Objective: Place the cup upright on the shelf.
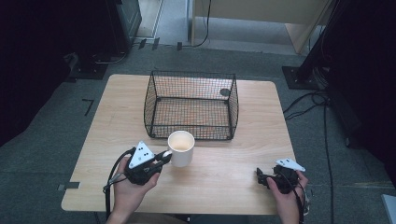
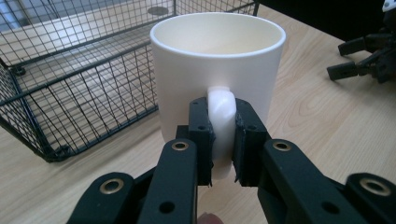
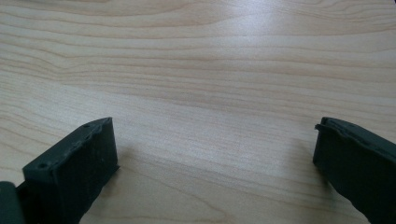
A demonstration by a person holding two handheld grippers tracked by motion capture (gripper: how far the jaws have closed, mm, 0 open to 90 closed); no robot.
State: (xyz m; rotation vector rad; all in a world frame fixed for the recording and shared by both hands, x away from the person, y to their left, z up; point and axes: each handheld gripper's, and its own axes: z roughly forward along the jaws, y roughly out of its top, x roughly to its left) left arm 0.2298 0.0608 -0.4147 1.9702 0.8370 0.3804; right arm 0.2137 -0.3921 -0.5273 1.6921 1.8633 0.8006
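Note:
A white mug [image 1: 181,147] stands upright on the wooden table [image 1: 219,186], just in front of a black wire basket [image 1: 191,105]. My left gripper [image 1: 164,156] is shut on the mug's handle [image 2: 221,126]; in the left gripper view the mug [image 2: 217,60] looks empty, and both jaws press the handle's sides. My right gripper [image 1: 261,176] rests near the table's front right edge, open, with bare wood between its jaws. In the right gripper view its fingertips [image 3: 79,158] stand wide apart over the table [image 3: 210,70].
The wire basket [image 2: 70,79] sits at the table's middle back and looks empty. Dark equipment, stands and cables surround the table on the grey carpet [image 1: 46,140]. My right gripper [image 2: 369,60] shows far off in the left gripper view.

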